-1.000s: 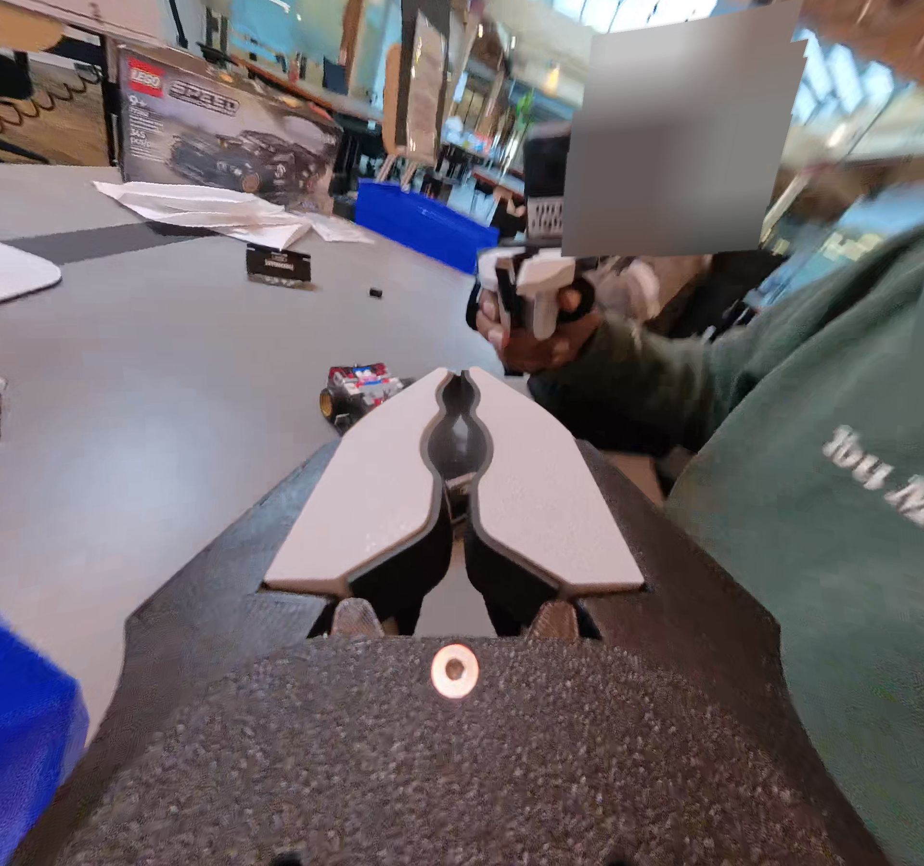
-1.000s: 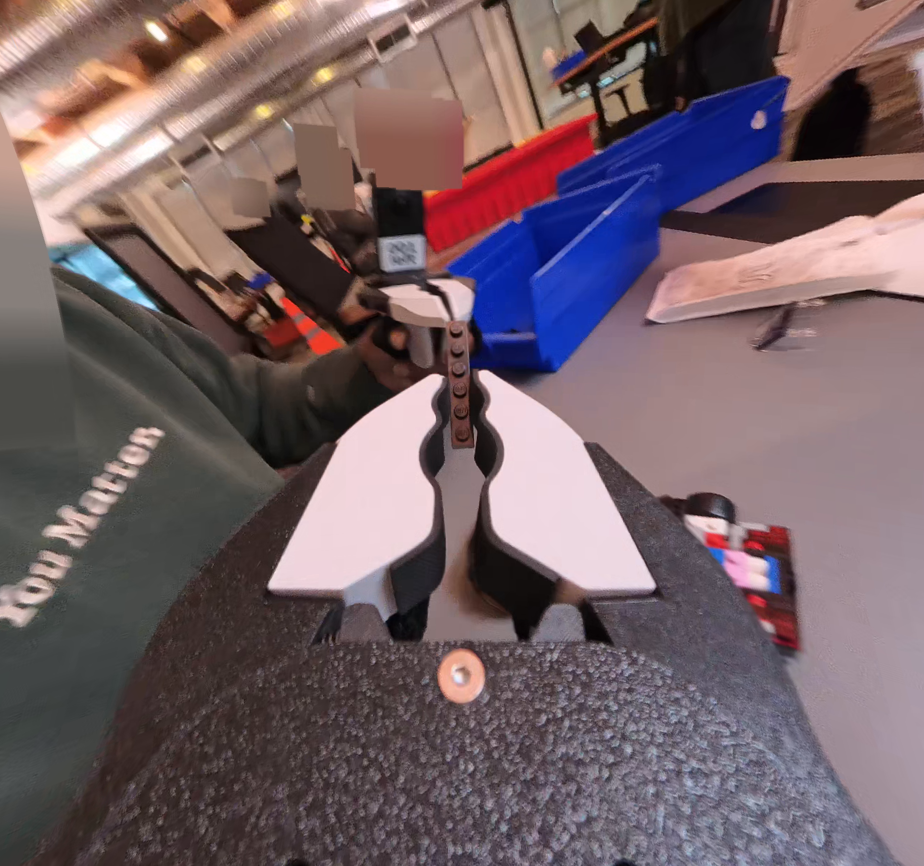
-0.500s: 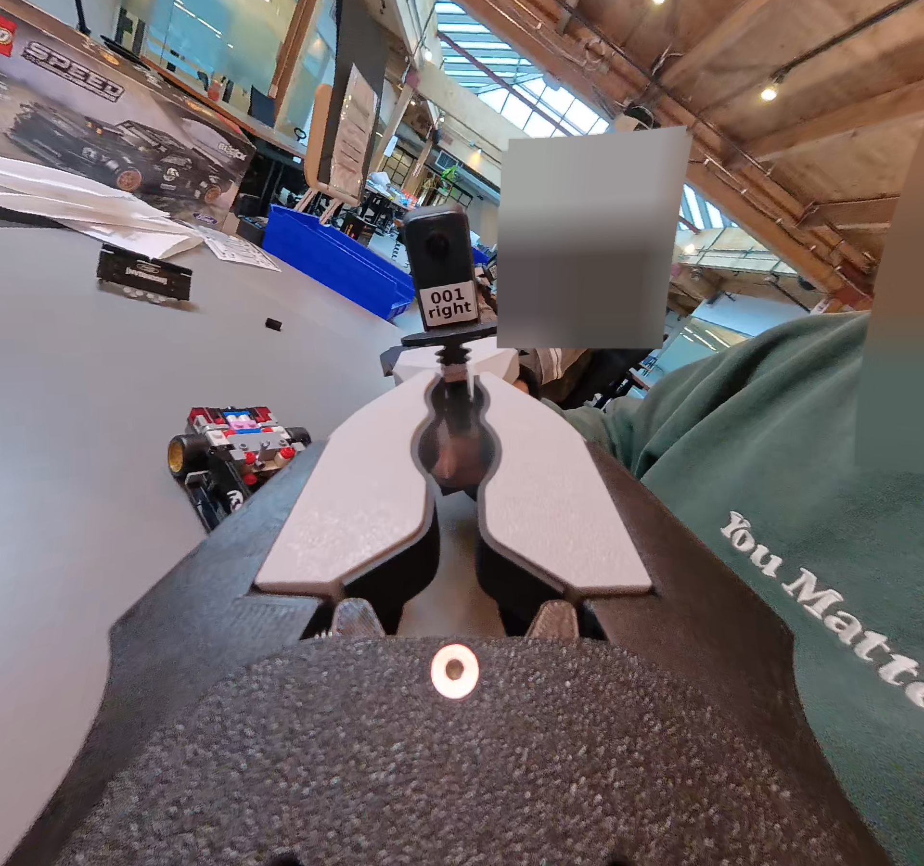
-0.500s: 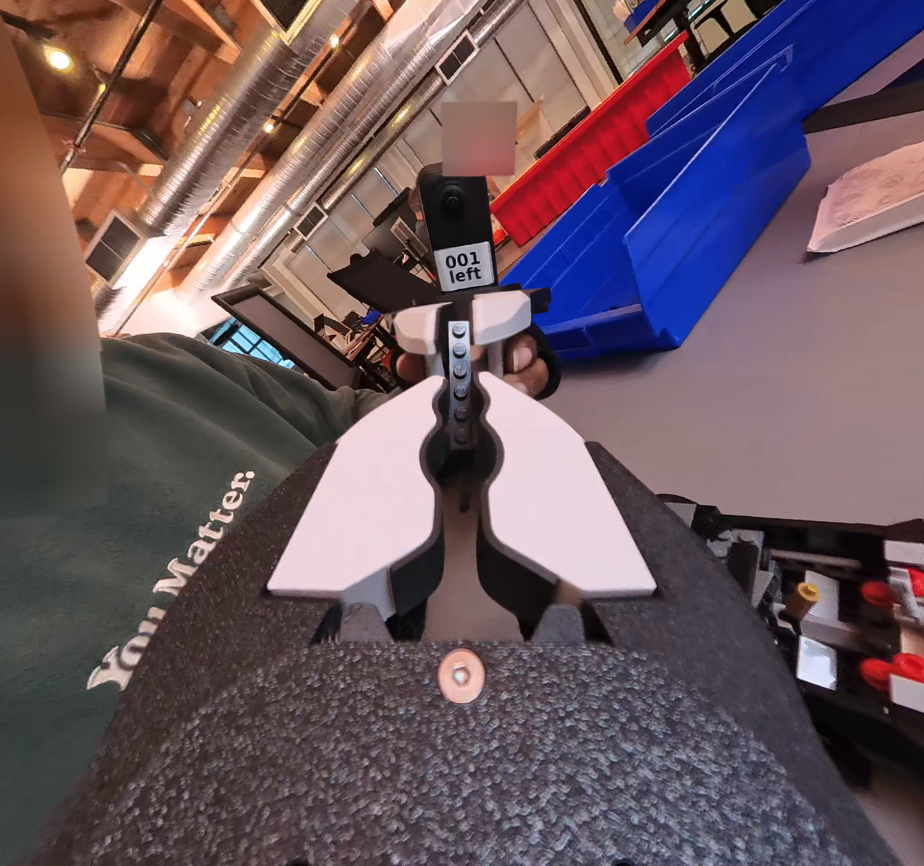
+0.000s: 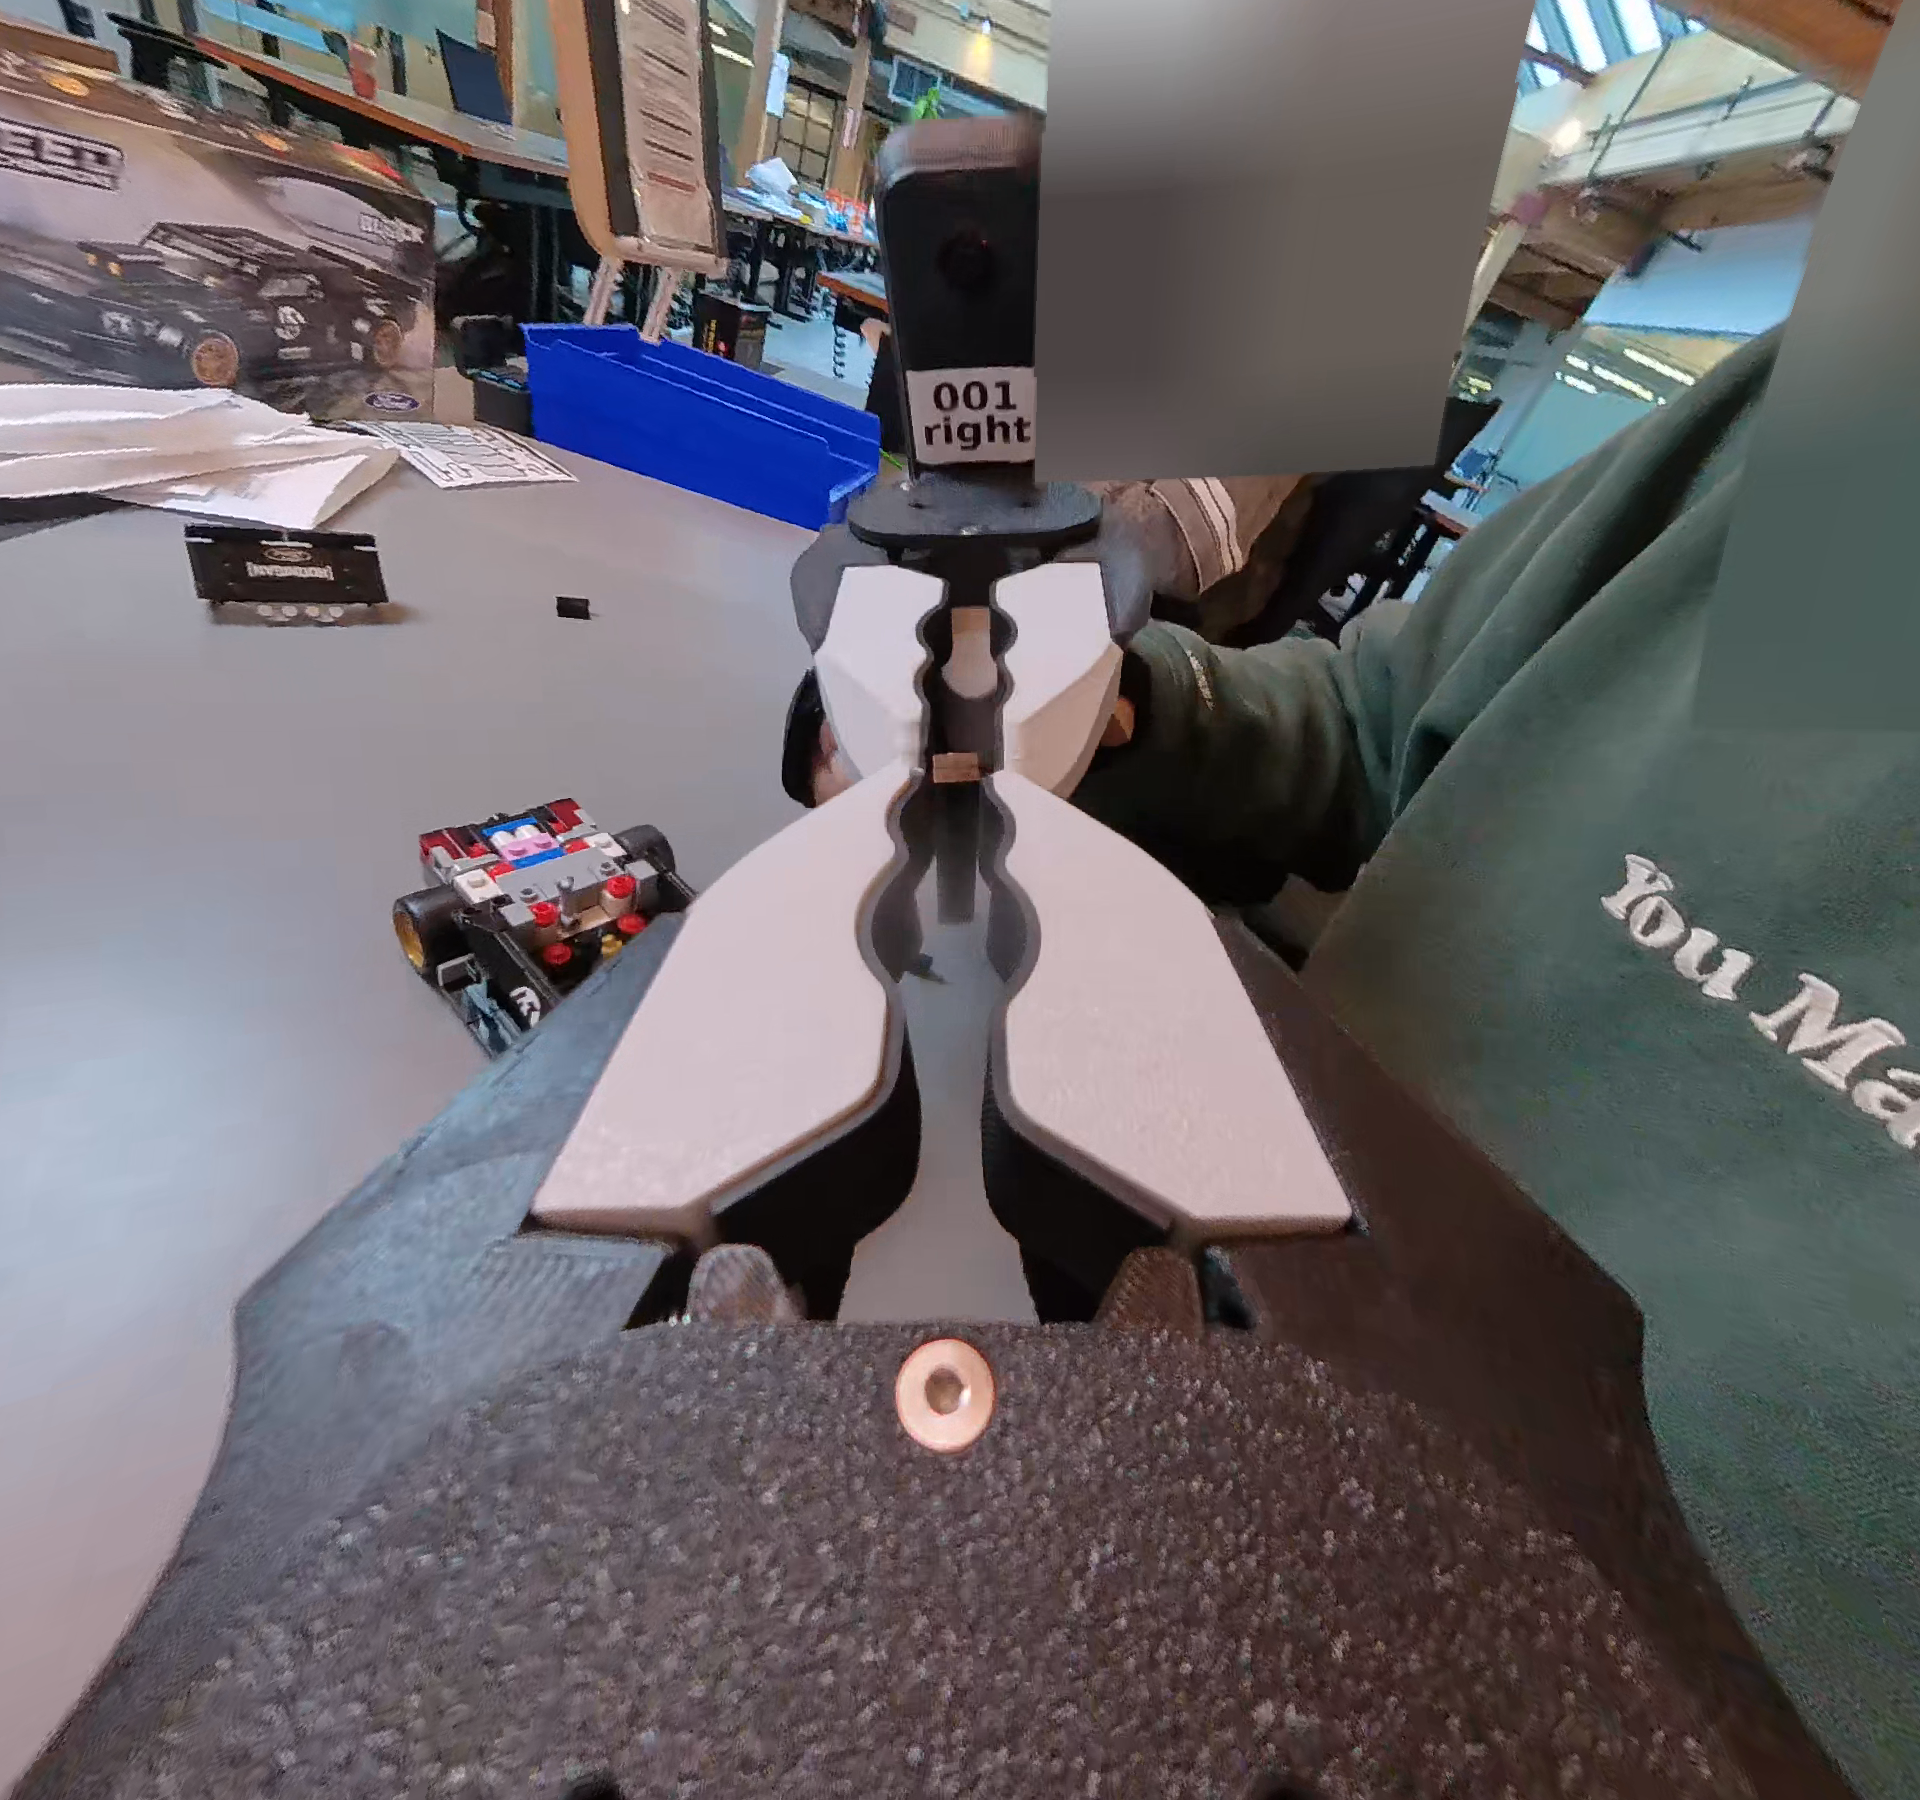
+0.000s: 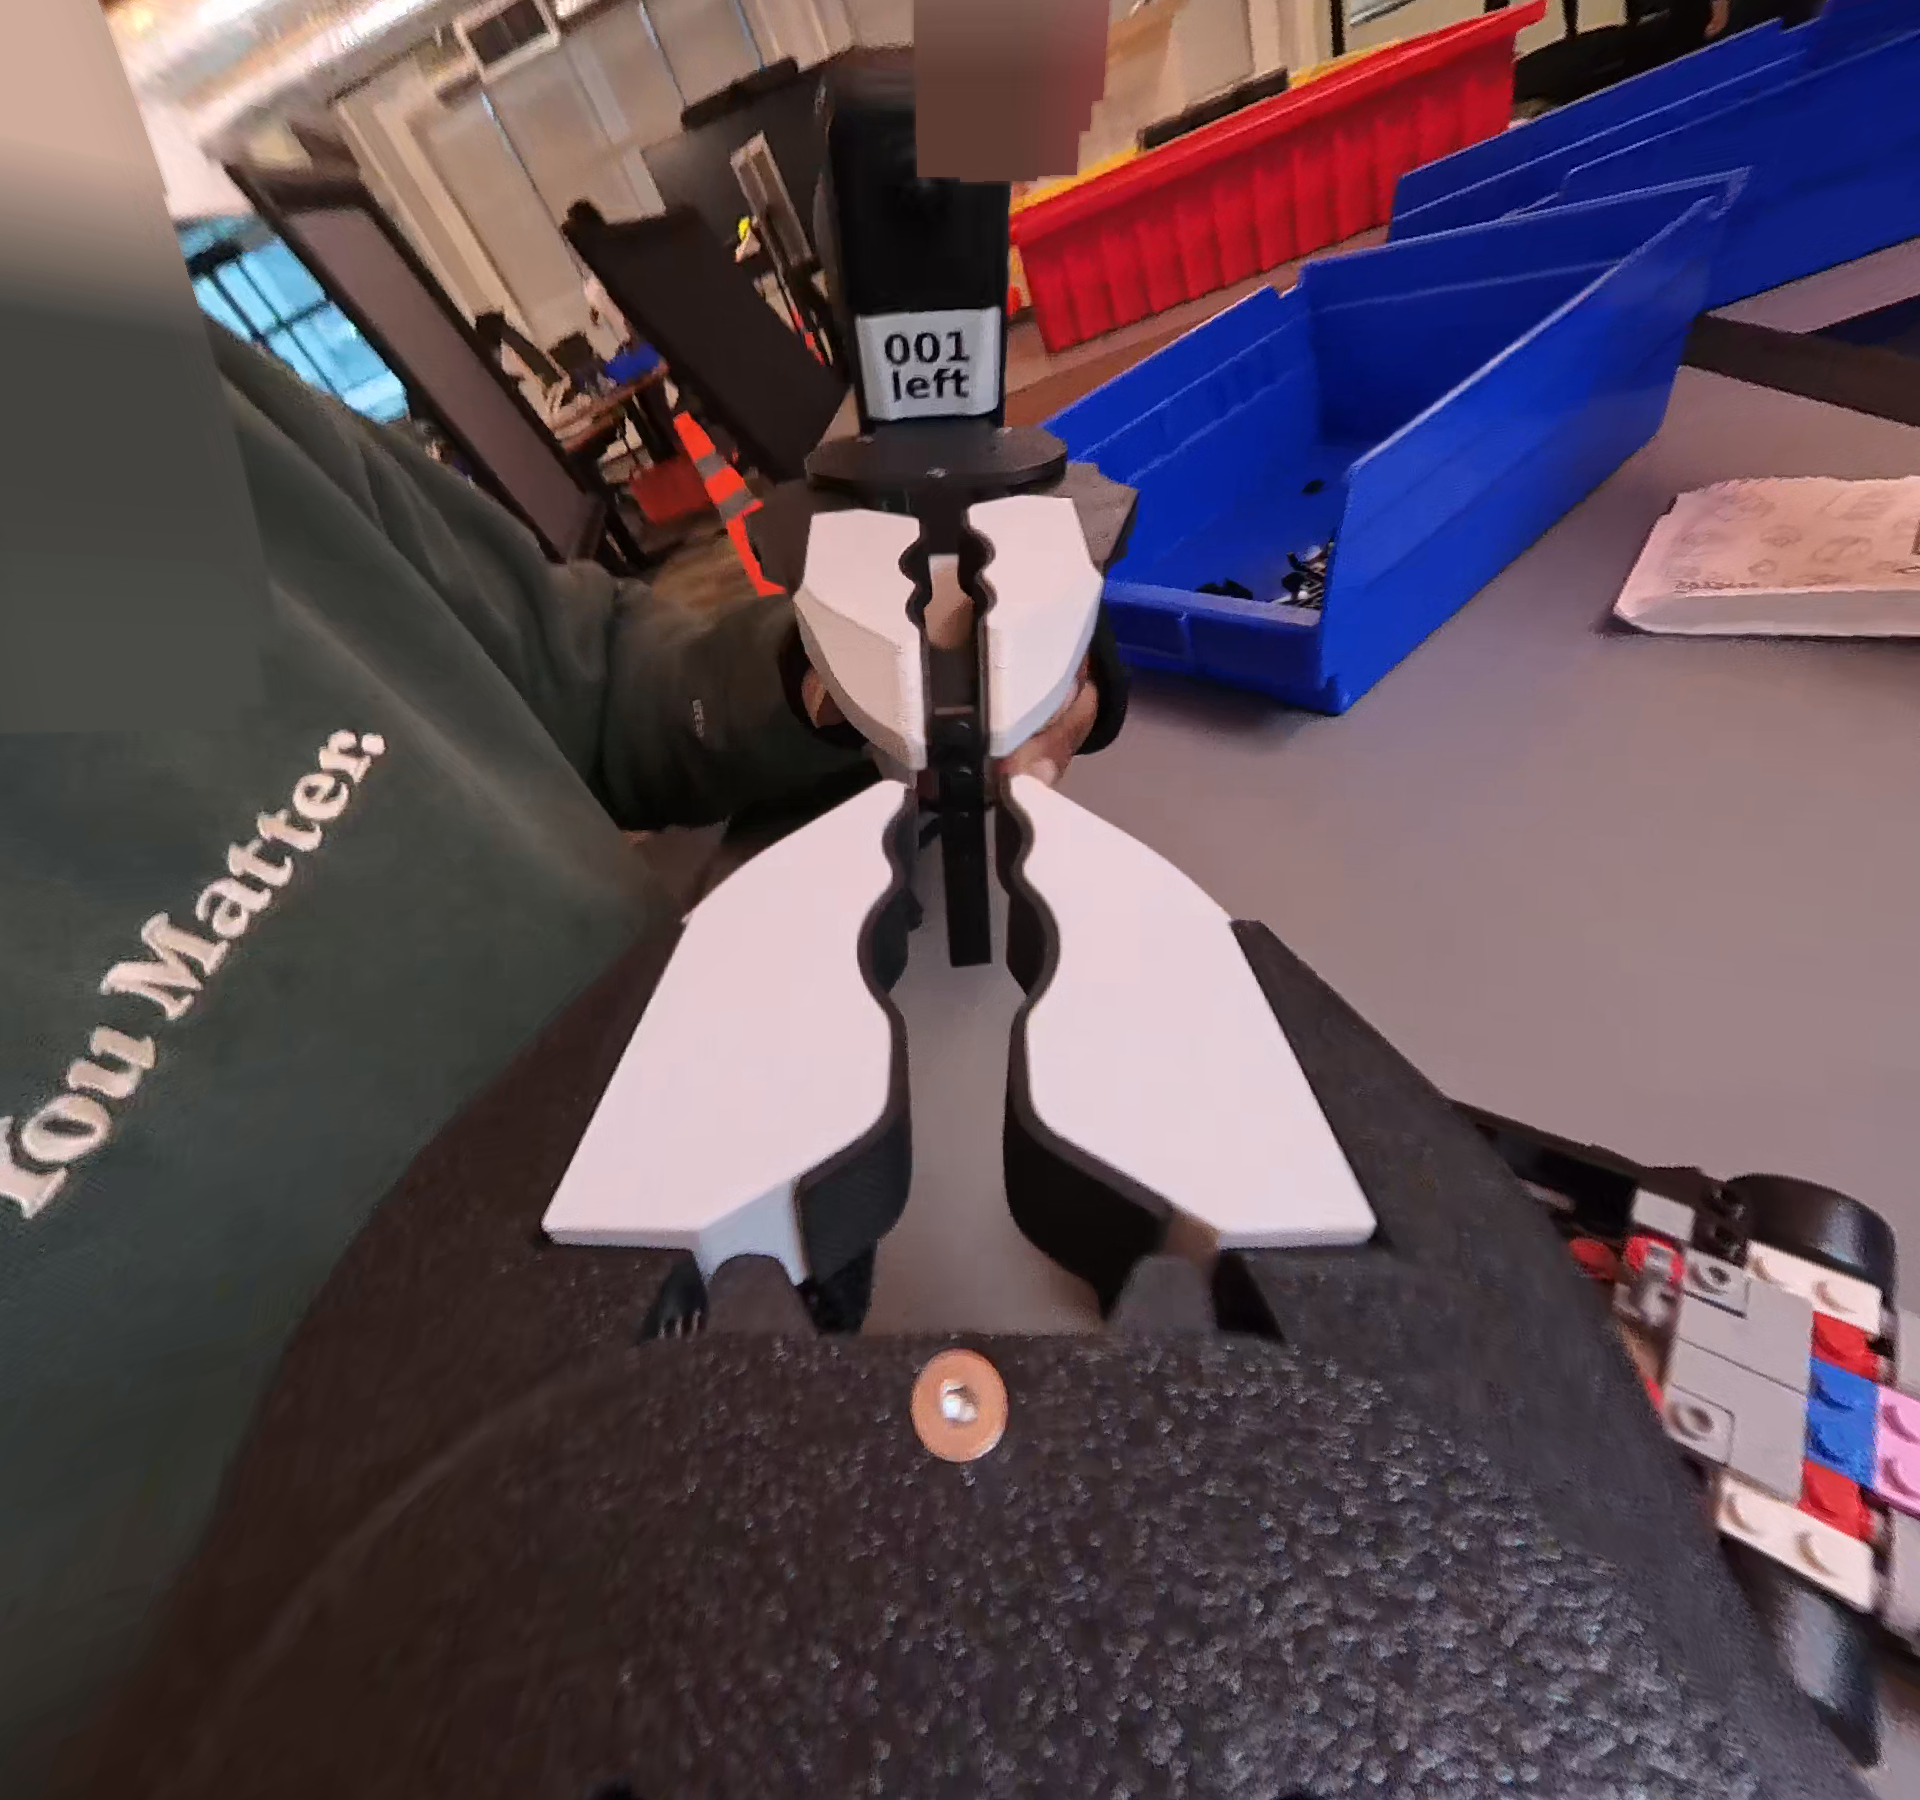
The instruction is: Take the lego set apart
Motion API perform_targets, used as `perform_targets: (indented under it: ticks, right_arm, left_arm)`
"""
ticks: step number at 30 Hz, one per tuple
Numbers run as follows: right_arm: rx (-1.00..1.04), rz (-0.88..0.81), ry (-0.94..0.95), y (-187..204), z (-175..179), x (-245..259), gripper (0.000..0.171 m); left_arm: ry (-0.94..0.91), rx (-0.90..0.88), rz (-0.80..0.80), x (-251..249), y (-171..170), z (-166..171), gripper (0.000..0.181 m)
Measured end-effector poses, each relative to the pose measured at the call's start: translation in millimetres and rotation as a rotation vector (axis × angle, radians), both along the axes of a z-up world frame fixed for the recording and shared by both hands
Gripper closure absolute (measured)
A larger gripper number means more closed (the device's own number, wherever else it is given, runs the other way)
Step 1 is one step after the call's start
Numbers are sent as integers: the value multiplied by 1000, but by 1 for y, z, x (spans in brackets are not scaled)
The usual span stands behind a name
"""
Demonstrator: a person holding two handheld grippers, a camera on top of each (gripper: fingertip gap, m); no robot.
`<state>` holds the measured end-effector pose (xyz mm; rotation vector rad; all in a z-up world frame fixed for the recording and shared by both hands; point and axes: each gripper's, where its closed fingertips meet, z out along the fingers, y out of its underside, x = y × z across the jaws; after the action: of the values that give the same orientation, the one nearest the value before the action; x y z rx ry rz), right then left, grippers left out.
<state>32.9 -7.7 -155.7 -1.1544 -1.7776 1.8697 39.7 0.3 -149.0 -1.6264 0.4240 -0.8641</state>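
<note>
Both grippers are raised above the grey surface [image 5: 208, 815] and point tip to tip at each other, in front of a person in a green sweatshirt [image 5: 1662, 919]. A long, thin black lego strip [image 6: 964, 846] bridges the two. In the right wrist view, the right gripper [image 6: 961, 794] has its white fingers [image 6: 1122, 1023] drawn close on either side of the strip's near end, and the left gripper [image 6: 948, 670] opposite closes on its far end; studs show along the strip between the two sets of tips. In the left wrist view, the left gripper [image 5: 951, 794] has its fingers narrowed around the same strip [image 5: 956, 857], though whether they press it firmly cannot be told. The partly dismantled lego car [image 5: 540, 903] rests on the surface to the left of the left gripper; in the right wrist view it lies at the lower right edge [image 6: 1787, 1387]. Farther back on the surface are a small black plate [image 5: 283, 566], a tiny black piece [image 5: 571, 607], sheets of paper [image 5: 187, 462] and the set's box [image 5: 208, 285]. A blue bin [image 6: 1455, 462] holds loose small parts.
</note>
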Motion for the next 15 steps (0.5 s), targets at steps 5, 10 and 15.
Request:
perform_targets:
  ticks: [5,10,15]
  right_arm:
    - [68,18,16,-7,-4,3,163]
    - [100,40,-3,-7,-8,6,161]
    - [105,44,-18,-8,-13,5,163]
  left_arm:
    - [18,-14,-44,7,-4,-3,173]
    - [45,-35,-66,9,-7,-9,173]
    - [72,-52,-68,8,-7,-13,173]
